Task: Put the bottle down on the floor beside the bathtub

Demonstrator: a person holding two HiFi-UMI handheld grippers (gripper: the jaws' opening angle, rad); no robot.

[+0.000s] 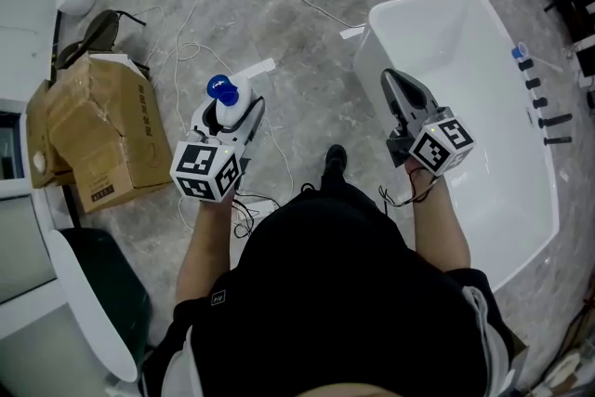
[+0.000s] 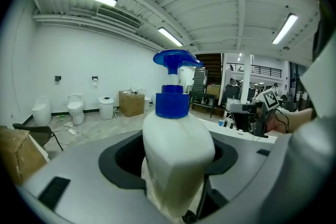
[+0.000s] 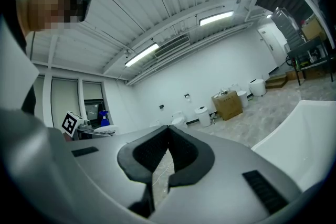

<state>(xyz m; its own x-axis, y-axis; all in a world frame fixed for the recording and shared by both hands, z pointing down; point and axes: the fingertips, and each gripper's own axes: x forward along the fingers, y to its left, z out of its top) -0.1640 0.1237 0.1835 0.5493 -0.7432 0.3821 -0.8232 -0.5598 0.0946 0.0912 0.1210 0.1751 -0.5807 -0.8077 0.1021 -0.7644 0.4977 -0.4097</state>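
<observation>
Underfoot, we see the grey stone-patterned floor (image 1: 307, 5), with thin white cables (image 1: 200, 23) looping across it. To our right stands the white bathtub (image 1: 465, 33), with a few small dark items (image 1: 544, 102) lined along its far rim. To our left sits a battered cardboard box (image 1: 102, 130). Between box and tub we hold both tools out ahead of us. Our right gripper (image 1: 392, 81) hangs above the tub, near the rim that faces the bottle. Its jaws are pressed together at the tips with nothing between them. Our left gripper (image 1: 240, 110) is in the air over the floor, apart from the tub, with its jaws standing wide and clamped on the body of the white pump bottle (image 2: 178, 149). The bottle sits upright between the dark pads (image 2: 118, 162), clear of the floor, with its shoulders rising above the jaws. Smallest of all is its blue pump head (image 2: 176, 60), with the nozzle pointing toward the tub side.
</observation>
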